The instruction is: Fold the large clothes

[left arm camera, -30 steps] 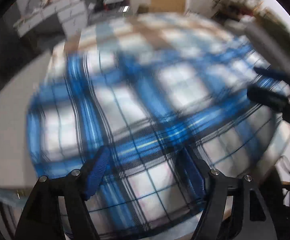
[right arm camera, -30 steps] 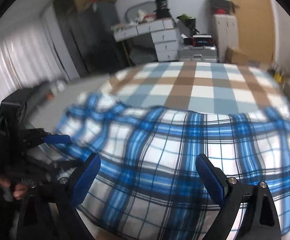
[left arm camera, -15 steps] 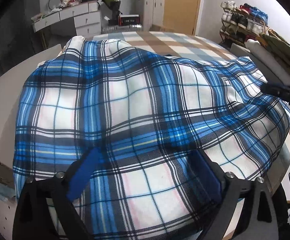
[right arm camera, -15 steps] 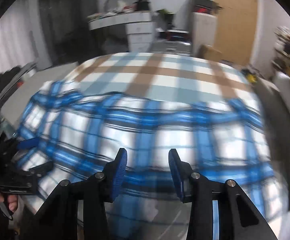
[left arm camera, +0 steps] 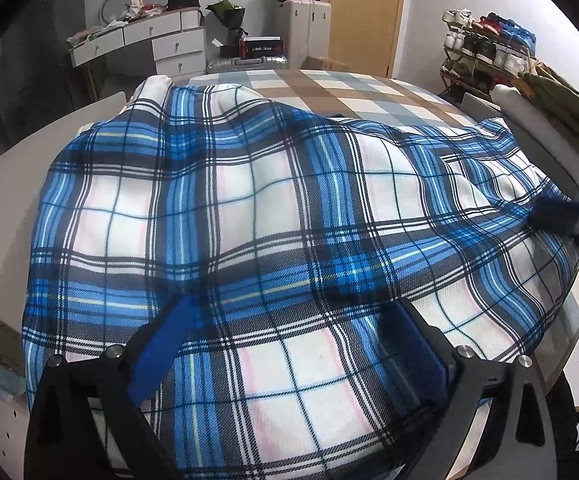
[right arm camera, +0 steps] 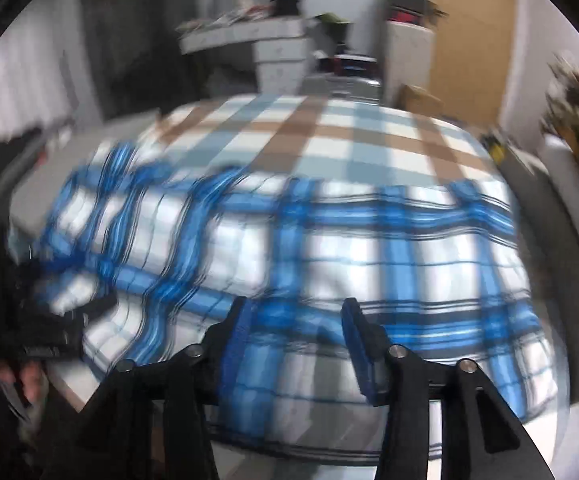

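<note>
Blue plaid garment covers the bench; left gripper fingers wide, right gripper fingers narrow, both over cloth.

Blue-white plaid garment spread rumpled over checked table.

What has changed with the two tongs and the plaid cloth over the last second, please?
The right tongs went from wide open to half closed over the near edge of the plaid cloth, though blur hides whether they grip it. The left tongs stayed open above the cloth, which remains spread over the checked tablecloth.
</note>
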